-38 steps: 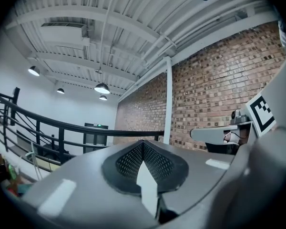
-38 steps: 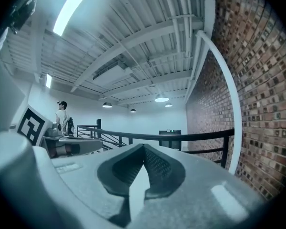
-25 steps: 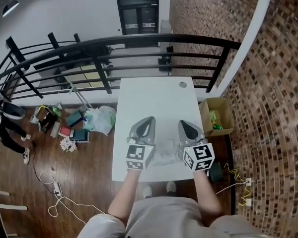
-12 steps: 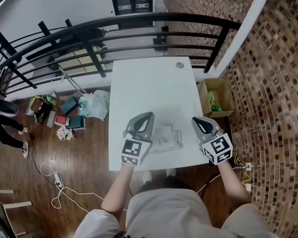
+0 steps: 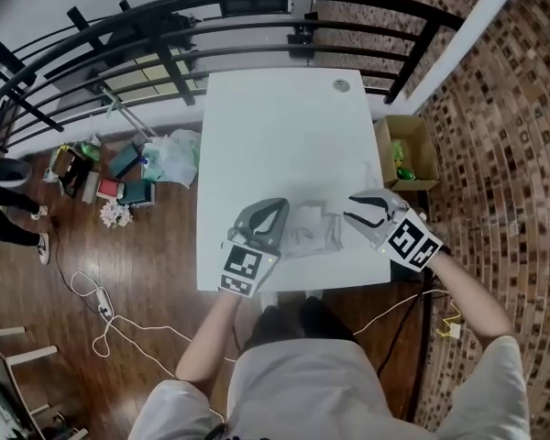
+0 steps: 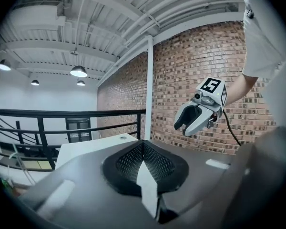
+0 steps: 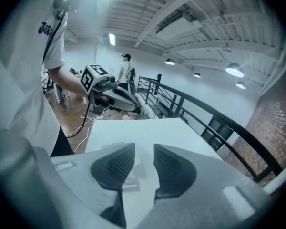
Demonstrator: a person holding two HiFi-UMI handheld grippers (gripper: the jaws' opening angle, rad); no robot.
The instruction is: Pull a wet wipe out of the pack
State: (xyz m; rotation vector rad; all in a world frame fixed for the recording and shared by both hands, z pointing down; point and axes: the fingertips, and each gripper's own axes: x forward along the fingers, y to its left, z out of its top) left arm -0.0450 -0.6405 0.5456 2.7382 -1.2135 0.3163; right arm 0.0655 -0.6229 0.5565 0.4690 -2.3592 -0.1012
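The wet wipe pack (image 5: 309,232) lies flat on the white desk (image 5: 275,126), near its front edge. It sits between the two sets of fingers, just to the right of the left gripper (image 5: 273,211) and just to the left of the right gripper (image 5: 353,216). The left gripper rests low over the desk, with its tips beside the pack's left edge. Its fingers (image 6: 128,163) are closed, with the pads meeting at the tips. A narrow white sliver shows in the gap behind the tips, and it cannot be told what this is. The right gripper angles downward toward the pack's right edge. Its fingers (image 7: 117,168) have just been opening and stand moderately wide, with nothing clamped between them. Bare desk shows through the gap. A crumpled white edge shows just past one finger, but the right gripper view does not show whether it is pack or wipe. Beyond both sets of fingertips, the desk is bare to its far edge. A black railing (image 5: 257,7) runs behind the far edge. A cardboard box (image 5: 408,154) stands on the floor to the right of the right fingers, beside the desk.
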